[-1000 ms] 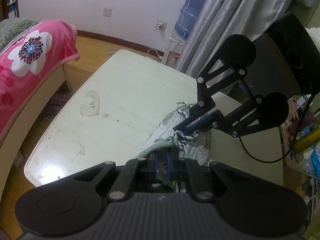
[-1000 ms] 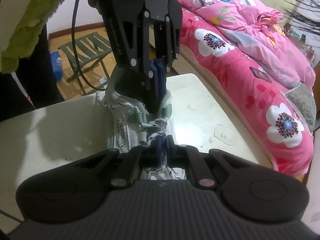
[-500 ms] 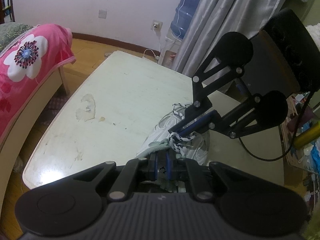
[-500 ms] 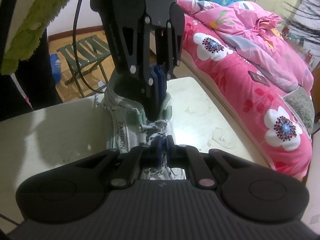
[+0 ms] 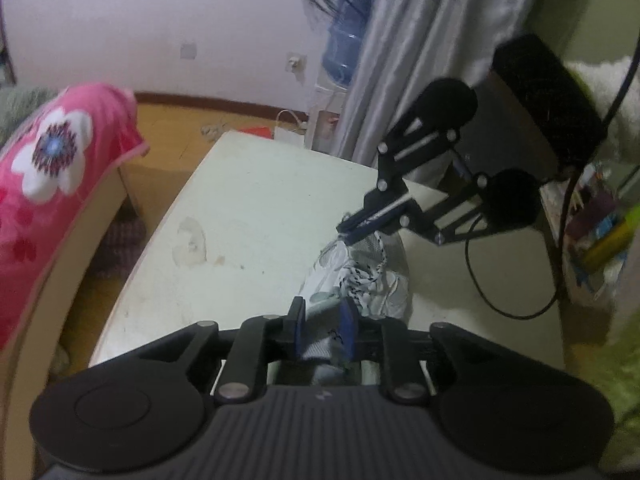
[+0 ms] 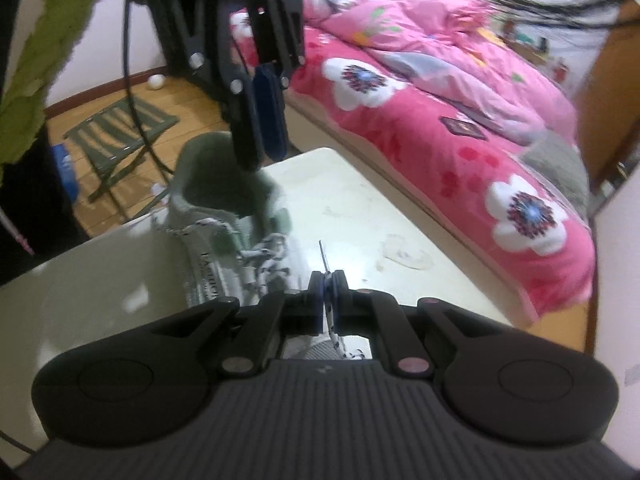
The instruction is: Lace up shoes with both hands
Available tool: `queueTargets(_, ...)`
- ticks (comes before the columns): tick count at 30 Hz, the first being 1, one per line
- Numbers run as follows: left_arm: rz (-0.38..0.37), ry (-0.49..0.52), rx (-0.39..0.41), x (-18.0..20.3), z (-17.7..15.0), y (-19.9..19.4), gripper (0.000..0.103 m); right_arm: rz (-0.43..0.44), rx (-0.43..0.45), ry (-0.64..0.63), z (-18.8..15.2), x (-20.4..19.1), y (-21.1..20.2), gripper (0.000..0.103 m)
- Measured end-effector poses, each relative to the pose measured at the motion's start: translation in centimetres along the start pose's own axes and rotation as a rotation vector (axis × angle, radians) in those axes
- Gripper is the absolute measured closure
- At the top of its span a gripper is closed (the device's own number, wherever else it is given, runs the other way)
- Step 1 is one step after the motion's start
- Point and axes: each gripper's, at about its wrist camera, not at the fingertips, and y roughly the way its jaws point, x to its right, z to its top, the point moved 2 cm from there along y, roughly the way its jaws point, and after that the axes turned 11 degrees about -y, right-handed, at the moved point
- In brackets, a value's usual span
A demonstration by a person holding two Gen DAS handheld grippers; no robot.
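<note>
The shoe (image 6: 224, 232) stands on the table (image 5: 248, 216). Since 0.5 s ago the left gripper (image 5: 322, 330) has parted its fingers and let go; it now hangs open over the collar. The right gripper (image 6: 327, 300) has drawn back to the right, pinched shut on the lace (image 6: 334, 328), which seems, through the blur, to run taut from the eyelets. I judge this a tightening pull on 1 end.

White and grey-green shoe (image 6: 224, 216), black-speckled white lace (image 5: 362, 280), pink floral quilt (image 6: 460, 120).
</note>
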Motion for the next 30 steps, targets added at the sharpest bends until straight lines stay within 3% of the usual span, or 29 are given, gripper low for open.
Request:
queueTargets(5, 0.046, 0.095, -0.002, 1.0, -0.2, 1.7, 0.082, -0.055, 0.024, 0.172, 0.1, 0.5, -0.6, 0.100)
queueTargets(13, 0.024, 0.027, 0.008, 0.2, -0.1, 2.0, 0.079, -0.022, 0.142, 0.513, 0.4, 0.0, -0.2, 0.100)
queueTargets(18, 0.018, -0.020, 0.015, -0.2, 0.0, 1.9, 0.079, -0.065, 0.123, 0.697, -0.9, 0.2, 1.6, 0.100)
queueTargets(23, -0.007, -0.060, 0.010, -0.7, -0.1, 1.9, 0.077, -0.116, 0.051, 0.755, -1.8, -0.1, 2.9, 0.100)
queueTargets(30, -0.008, 0.004, -0.008, -0.3, -0.3, 1.8, 0.076, -0.171, 0.009, 0.804, -2.2, -0.4, 3.7, 0.100)
